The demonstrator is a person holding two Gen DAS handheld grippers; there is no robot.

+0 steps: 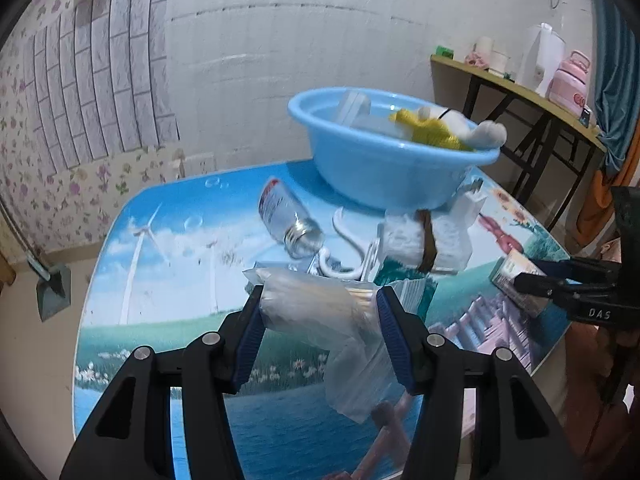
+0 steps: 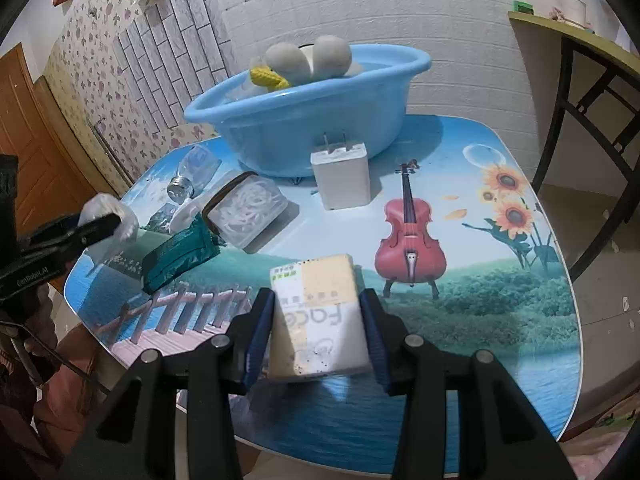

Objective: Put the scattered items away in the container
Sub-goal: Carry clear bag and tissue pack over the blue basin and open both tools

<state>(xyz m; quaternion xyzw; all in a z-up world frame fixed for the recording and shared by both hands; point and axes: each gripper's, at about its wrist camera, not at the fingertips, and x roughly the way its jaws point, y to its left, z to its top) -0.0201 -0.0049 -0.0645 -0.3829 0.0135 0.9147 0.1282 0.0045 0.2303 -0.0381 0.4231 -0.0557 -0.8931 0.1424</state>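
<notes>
A blue plastic basin stands at the far side of the picture-printed table and holds a yellow-and-white plush toy. My left gripper is shut on a clear plastic bag that hangs a little above the tabletop. My right gripper is shut on a yellow-and-white tissue pack, also seen at the right edge of the left wrist view as the tissue pack. On the table lie a small glass bottle, a white hook, a clear box of white strands, a white plug adapter and a green packet.
The table has rounded corners and its near edge is close to both grippers. A dark-framed side table with a pink flask and rolls stands at the right. A person's hand shows behind the right gripper.
</notes>
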